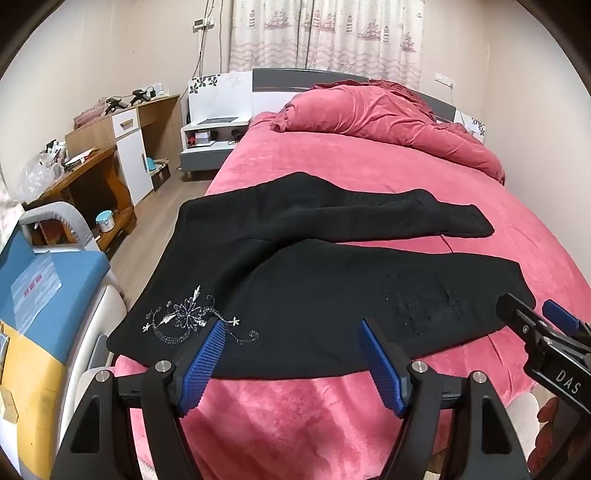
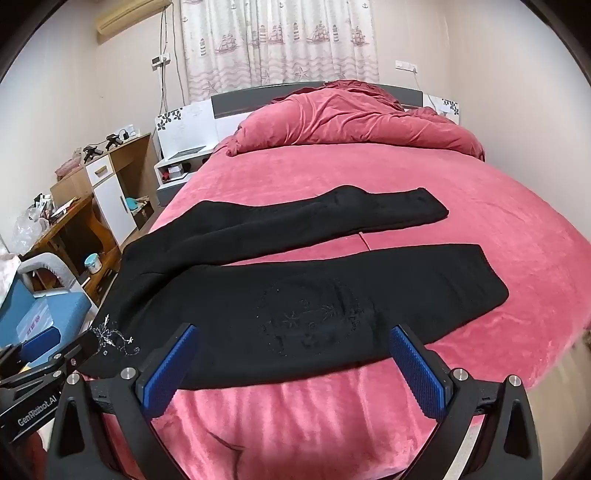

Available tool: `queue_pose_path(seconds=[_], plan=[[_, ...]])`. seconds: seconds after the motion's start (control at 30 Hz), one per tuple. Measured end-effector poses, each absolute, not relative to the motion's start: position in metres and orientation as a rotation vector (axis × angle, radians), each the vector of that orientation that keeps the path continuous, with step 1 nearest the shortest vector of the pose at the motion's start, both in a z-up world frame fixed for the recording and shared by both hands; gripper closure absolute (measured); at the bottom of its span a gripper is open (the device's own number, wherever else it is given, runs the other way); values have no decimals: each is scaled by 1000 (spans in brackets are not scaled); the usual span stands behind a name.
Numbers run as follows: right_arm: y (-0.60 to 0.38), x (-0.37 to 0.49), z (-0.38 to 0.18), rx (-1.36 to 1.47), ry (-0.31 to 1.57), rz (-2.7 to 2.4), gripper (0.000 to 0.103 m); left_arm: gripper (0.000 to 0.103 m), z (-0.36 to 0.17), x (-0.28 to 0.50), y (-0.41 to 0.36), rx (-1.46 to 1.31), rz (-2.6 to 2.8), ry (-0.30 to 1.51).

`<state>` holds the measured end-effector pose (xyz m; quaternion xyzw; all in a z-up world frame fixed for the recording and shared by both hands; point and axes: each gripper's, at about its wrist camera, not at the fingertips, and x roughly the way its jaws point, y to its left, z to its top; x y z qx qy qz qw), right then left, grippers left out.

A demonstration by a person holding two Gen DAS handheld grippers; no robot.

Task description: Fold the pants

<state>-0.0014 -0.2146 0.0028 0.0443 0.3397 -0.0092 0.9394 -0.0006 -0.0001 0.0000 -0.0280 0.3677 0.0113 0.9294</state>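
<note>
Nearest the left wrist camera, the left gripper [image 1: 291, 326] hangs over the near edge of the bed [image 1: 369, 177], jaws spread wide with nothing between them; its blue ribbed pads [image 1: 201, 365] frame the near hem of the pants [image 1: 314, 280] without visibly pressing on the cloth. In the right wrist view the right gripper [image 2: 291, 332] hangs the same way over the same edge, jaws wide apart and empty, its blue pads [image 2: 417, 369] on either side of a faint dark-on-dark embroidered patch on the nearer leg. Each gripper shows at the side of the other's view: the right one at the right margin, the left one at the left margin.

The pants are black and lie flat on the pink plush bed cover [image 2: 332, 424], along the near edge of the bed. The waist end sits toward the bed's left edge, with a silver floral embroidery [image 1: 192, 317] near the near-left corner. The two legs run toward the right side, splayed apart: the nearer leg lies wide and flat, the farther leg angles away, with a strip of pink cover between them.

Farther up the bed a rumpled pink duvet [image 1: 388, 114] is heaped against the grey headboard [image 1: 280, 79]. Beyond the bed's left edge stand a wooden desk [image 1: 85, 177] and a white nightstand [image 1: 214, 129]; patterned curtains [image 1: 325, 33] hang on the far wall.
</note>
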Motion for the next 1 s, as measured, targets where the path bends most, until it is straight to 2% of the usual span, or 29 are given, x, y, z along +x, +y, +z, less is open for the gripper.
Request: queue_pose_path(seconds=[1.0], plan=[[-212,0,0,89,710,-19,0,27,-6,1,0,-64,9,781]])
